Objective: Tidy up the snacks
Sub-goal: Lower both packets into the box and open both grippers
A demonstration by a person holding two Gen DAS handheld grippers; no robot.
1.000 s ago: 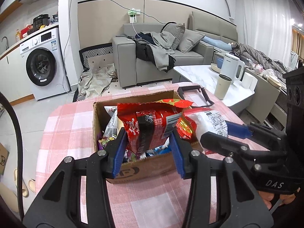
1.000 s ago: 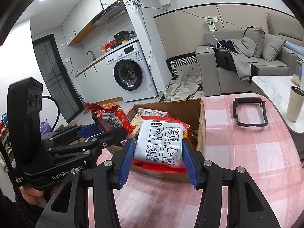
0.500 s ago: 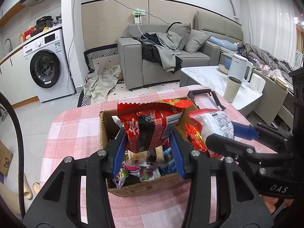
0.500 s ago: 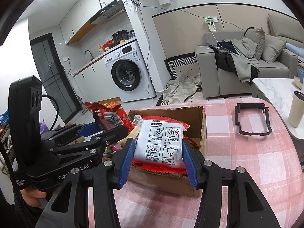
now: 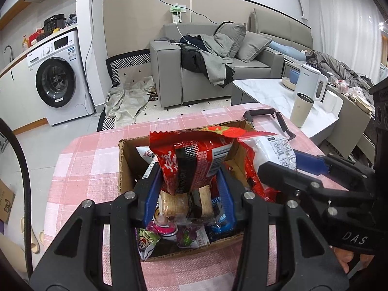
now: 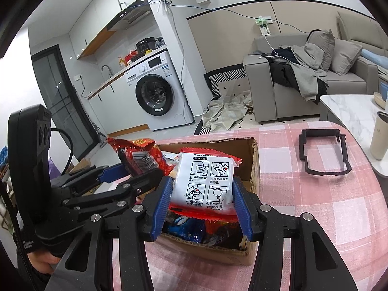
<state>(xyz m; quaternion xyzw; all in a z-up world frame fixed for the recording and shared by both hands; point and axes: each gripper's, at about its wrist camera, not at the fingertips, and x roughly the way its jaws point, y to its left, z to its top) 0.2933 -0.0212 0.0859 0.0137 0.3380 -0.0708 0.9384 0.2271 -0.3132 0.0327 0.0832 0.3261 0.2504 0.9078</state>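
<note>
The worktop [image 5: 82, 160] had a pink checked cloth over it, and the cardboard box [image 5: 122, 160] sat in the middle, open at the top and stuffed with loose snack packets. Both grippers hung right over that box, side by side.

The left gripper [image 5: 190, 189] had its jaws clamped on a red and black snack bag [image 5: 191, 162]. The bag stood upright, long axis running up and down, crimped top edge pointing at the ceiling, bottom end dangling just above the packets in the box.

The right gripper [image 6: 202, 197] had its jaws squeezed on a white packet with a red border [image 6: 203, 181], printed instruction panels facing its camera. That one was upright too, long axis vertical, red crimped seams at top and bottom, held over the near end of the box.

A black plastic frame [image 6: 323, 152] lay flat on the cloth, well apart from the box on the right.
</note>
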